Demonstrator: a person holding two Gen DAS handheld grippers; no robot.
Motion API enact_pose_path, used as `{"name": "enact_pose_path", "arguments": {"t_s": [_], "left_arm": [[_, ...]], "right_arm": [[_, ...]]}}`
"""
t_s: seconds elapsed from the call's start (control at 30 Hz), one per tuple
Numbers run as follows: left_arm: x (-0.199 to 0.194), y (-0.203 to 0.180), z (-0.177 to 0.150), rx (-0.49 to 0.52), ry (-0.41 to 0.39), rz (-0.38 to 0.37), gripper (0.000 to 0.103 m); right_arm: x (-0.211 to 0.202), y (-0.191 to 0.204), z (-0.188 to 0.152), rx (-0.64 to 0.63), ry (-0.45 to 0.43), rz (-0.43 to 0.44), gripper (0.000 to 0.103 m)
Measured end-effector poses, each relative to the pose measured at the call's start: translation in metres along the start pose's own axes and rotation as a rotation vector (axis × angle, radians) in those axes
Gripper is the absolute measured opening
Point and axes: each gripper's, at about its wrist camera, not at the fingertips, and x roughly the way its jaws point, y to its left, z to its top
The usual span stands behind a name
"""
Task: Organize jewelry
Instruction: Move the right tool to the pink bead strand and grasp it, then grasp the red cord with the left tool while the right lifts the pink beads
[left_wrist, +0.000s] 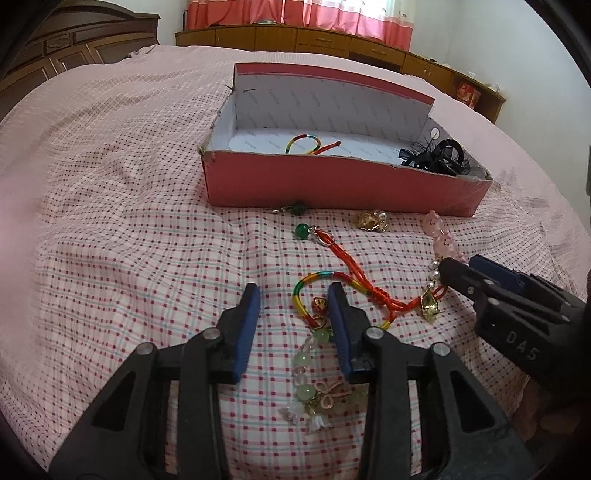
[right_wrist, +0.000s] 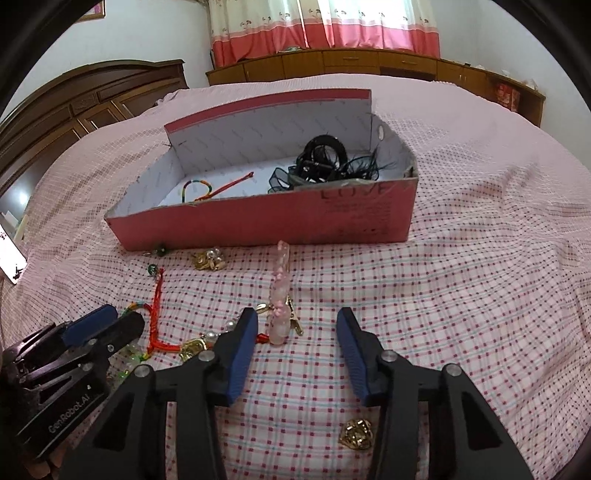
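Note:
An open red box (left_wrist: 332, 188) sits on the checked bedspread, holding a rainbow cord bracelet (left_wrist: 306, 142) and black hair pieces (left_wrist: 439, 155). In front of it lie loose pieces. My left gripper (left_wrist: 294, 295) is open low over the bed, straddling the loop of a rainbow-and-red cord bracelet (left_wrist: 314, 278); a pale green bead charm (left_wrist: 306, 384) lies between its fingers, nearer the camera. My right gripper (right_wrist: 297, 317) is open too, with a pink bead strand (right_wrist: 280, 306) between its fingers, close to the left one. Neither gripper's pads press on anything.
A green bead (left_wrist: 302, 231) and a gold-and-pearl piece (left_wrist: 371, 220) lie by the box's front wall. Another gold piece (right_wrist: 356, 435) lies under the right gripper. The two grippers are close side by side. Wooden cabinets (right_wrist: 332, 66) and curtains line the far wall.

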Motion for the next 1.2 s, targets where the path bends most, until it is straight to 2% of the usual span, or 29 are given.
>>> {"name": "enact_pose_path", "arguments": {"t_s": [0.2,0.27,0.33,0.37,0.7,1.2], "left_arm": [[0.007,-0.002,0.002,0.01,-0.002,0.0,0.015],[0.009,-0.003,0.004,0.013,-0.007,0.0,0.009],[0.01,-0.003,0.004,0.012,-0.011,-0.007,0.003],[0.011,-0.004,0.004,0.011,-0.012,-0.012,0.0],[-0.004,-0.004,0.004,0.007,-0.05,-0.031,0.0],[-0.05,-0.011,0.011,0.046,-0.151,-0.048,0.0]], "right_arm": [[0.008,0.0,0.0,-0.001,0.001,-0.004,0.04],[0.01,-0.001,-0.001,-0.003,-0.003,-0.003,0.034],[0.011,-0.001,-0.001,-0.001,-0.008,0.003,0.022],[0.011,-0.002,-0.001,0.002,-0.01,0.002,0.022],[-0.001,-0.012,-0.004,0.036,-0.04,0.04,0.021],[-0.046,-0.019,-0.009,0.026,-0.129,0.024,0.02]]}}
